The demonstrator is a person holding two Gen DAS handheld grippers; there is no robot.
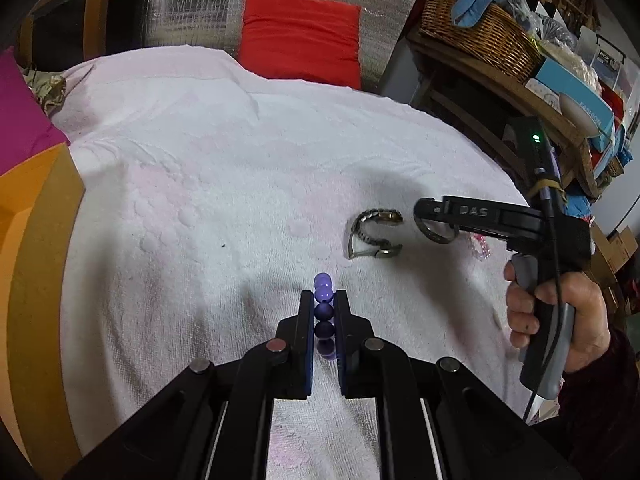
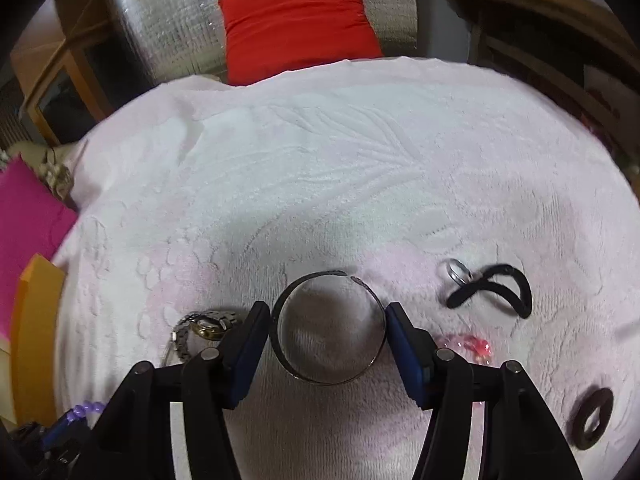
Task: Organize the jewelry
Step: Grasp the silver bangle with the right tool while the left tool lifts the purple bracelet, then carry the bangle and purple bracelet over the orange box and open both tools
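My left gripper [image 1: 324, 300] is shut on a purple bead bracelet [image 1: 323, 312], held above the white towel [image 1: 240, 168]. My right gripper [image 2: 328, 320] grips a metal cuff bangle [image 2: 328, 330] between its blue pads; in the left wrist view the bangle [image 1: 436, 230] hangs from the right gripper [image 1: 430, 212]. A metal wristwatch [image 1: 374, 234] lies on the towel left of the bangle, and it also shows in the right wrist view [image 2: 202, 330]. A silver ring [image 2: 456, 270], a black hair tie [image 2: 496, 286], a pink bead piece [image 2: 472, 344] and a dark ring-shaped disc [image 2: 592, 418] lie to the right.
An orange box [image 1: 36, 264] stands at the left edge of the towel, beside a magenta cushion [image 1: 24, 120]. A red cushion [image 1: 300, 40] leans at the back. A wooden shelf with a wicker basket [image 1: 476, 32] and boxes stands at the right.
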